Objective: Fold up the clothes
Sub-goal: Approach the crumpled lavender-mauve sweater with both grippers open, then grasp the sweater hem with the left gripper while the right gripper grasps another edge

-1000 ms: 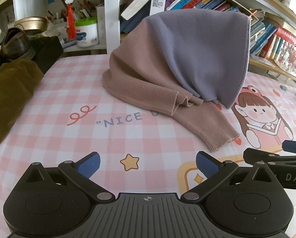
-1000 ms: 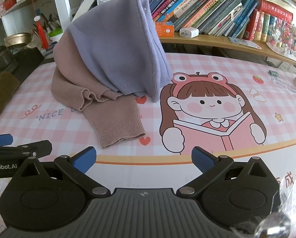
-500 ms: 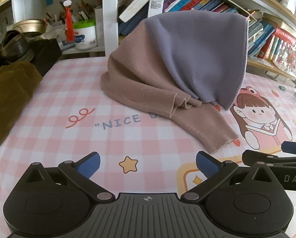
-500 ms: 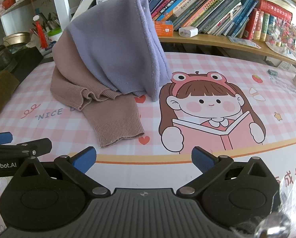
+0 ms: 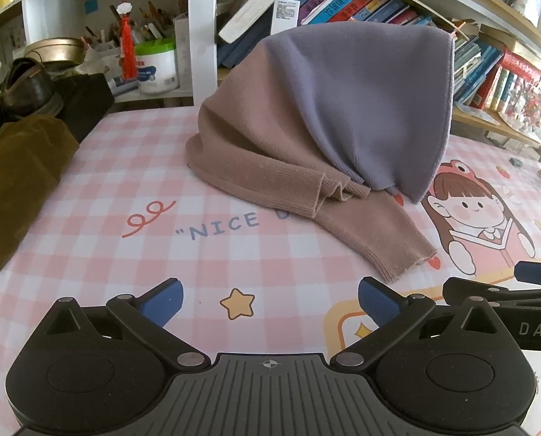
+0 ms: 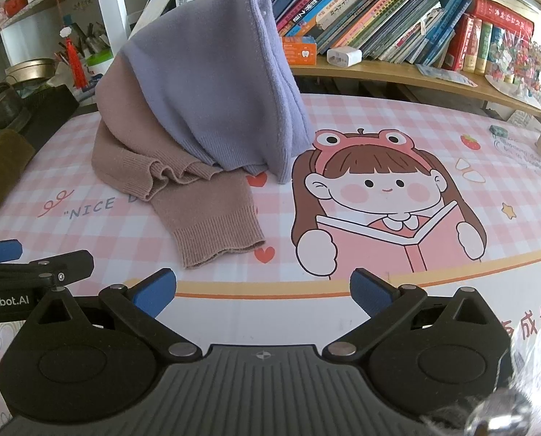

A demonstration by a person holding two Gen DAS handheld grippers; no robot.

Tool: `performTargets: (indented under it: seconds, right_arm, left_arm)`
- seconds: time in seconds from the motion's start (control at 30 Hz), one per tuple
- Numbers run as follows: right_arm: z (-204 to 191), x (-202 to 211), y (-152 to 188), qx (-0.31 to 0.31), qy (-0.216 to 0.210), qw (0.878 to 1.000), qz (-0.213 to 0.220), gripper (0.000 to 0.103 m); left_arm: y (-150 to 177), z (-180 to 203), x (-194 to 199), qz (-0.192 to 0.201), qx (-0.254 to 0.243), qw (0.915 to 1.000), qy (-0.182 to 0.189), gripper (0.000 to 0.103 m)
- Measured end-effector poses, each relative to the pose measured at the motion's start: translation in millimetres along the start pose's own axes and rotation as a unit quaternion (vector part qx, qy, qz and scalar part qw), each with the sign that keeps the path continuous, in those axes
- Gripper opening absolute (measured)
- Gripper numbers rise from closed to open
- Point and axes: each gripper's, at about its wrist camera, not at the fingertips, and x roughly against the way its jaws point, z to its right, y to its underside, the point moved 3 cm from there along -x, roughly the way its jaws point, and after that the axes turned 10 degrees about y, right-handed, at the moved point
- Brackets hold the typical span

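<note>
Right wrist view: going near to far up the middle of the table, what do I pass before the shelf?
Right gripper, open over the table edge → ribbed brown sleeve cuff lying flat → lilac part of the sweater, heaped upright → books on the shelf behind.

We note a table under a pink checked cloth (image 5: 100,196), wooden shelves (image 6: 397,76) packed with books (image 6: 379,18) behind it, a white upright post (image 5: 201,29), bright daylight from the right.
</note>
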Motion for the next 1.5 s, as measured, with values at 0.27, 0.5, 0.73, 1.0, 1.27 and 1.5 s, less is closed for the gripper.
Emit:
performTargets:
  seconds: [0.27,0.5,0.73,1.0,1.27,1.5]
  right_arm:
    - [0,0,1,-0.002,0.000,1.000,-0.001,0.103]
    - [0,0,1,-0.004,0.002,1.000,-0.002,0.103]
    - [-1,-1,3,-0.006,0.001,1.000,-0.006,0.103]
    - [3,0,4,-0.004,-0.008,1.000,-0.006,0.103]
    - [27,0,2,-0.001,-0.025,1.000,-0.004,0.103]
    - [63,-2,-4,-0.010,-0.048,0.999,-0.002,0.103]
  left_arm:
    - [0,1,2,0.011,-0.010,0.9999,0.004,0.103]
    - [0,-1,0,0.011,-0.007,0.9999,0.009,0.103]
    - [2,-2,-1,0.005,0.001,0.9999,0.016,0.103]
    - [0,3,0,0.010,0.002,1.0000,0.002,0.103]
    - [-3,29,-3,0.013,0.003,0.9999,-0.011,0.103]
    - [-3,61,-8,-0.005,0.013,0.9999,-0.010,0.103]
